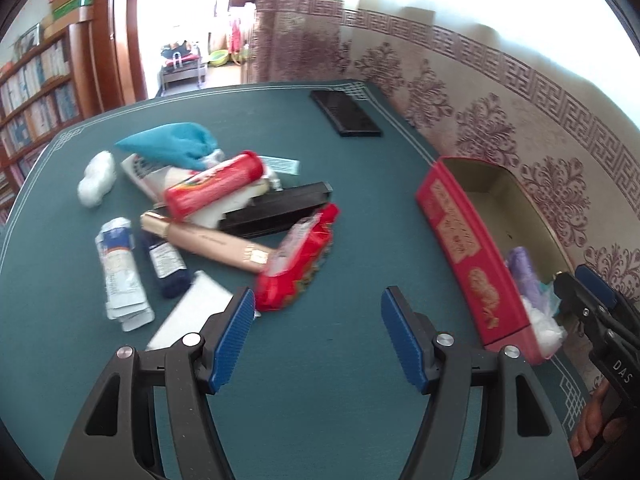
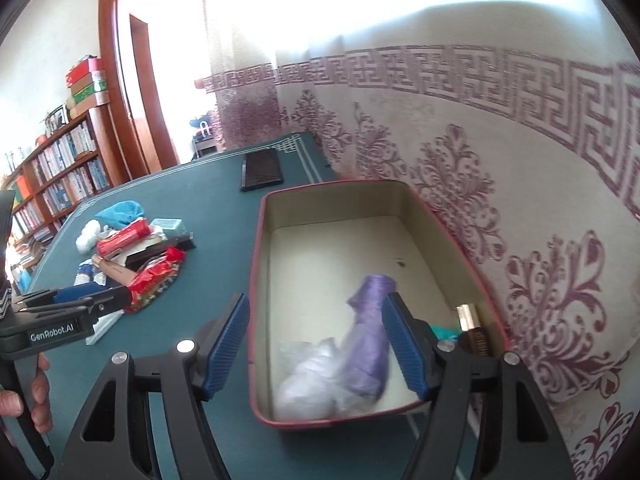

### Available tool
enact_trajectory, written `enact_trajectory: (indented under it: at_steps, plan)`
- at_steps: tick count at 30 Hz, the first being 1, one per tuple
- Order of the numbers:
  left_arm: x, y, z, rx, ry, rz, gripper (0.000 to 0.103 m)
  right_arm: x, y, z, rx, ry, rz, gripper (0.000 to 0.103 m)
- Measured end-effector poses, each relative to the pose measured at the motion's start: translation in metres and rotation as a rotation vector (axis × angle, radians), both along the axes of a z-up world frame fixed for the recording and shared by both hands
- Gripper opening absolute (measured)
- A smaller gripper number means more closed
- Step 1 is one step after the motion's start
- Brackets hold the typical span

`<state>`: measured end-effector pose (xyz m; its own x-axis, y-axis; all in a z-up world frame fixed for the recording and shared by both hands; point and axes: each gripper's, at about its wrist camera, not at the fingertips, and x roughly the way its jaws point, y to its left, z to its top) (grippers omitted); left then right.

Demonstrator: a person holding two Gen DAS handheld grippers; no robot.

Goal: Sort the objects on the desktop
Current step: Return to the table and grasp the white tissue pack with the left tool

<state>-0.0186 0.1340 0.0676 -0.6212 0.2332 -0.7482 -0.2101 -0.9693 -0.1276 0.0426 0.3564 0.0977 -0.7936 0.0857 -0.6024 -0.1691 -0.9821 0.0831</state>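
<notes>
A pile of loose items lies on the green table (image 1: pixel 320 380): a red cylinder (image 1: pixel 216 188), a red snack packet (image 1: pixel 298 256), a beige tube (image 1: pixel 212 244), a long black box (image 1: pixel 276 208), a teal cloth (image 1: pixel 172 144) and two small tubes (image 1: pixel 118 264). My left gripper (image 1: pixel 318 304) hangs open just short of the packet, nothing between its fingers. To the right stands an open red box (image 2: pixel 256 280). Inside lie a purple roll (image 2: pixel 368 344), a clear plastic bag (image 2: pixel 308 376) and a brown gold-capped bottle (image 2: pixel 472 328). Over the box's near end my right gripper (image 2: pixel 316 312) is open, its pads clear of the roll.
A flat black case (image 1: pixel 346 114) lies at the table's far corner. Patterned fabric (image 2: pixel 480 184) rises right behind the red box. A white wad (image 1: pixel 96 178) and a white card (image 1: pixel 188 312) edge the pile. A bookshelf (image 2: pixel 64 172) stands far left, beside a doorway.
</notes>
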Motion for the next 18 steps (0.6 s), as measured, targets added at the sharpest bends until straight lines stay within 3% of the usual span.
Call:
enact_trajectory:
  at_steps: [8,18]
  plan:
    - [-0.009,-0.045,-0.014,-0.002,-0.032,0.042,0.069,-0.012,-0.030,0.001,0.018,-0.035,0.073,0.075]
    - [-0.014,-0.072,-0.039,-0.009,-0.088,0.041,0.069,-0.011,-0.045,-0.001,0.042,-0.116,0.124,0.076]
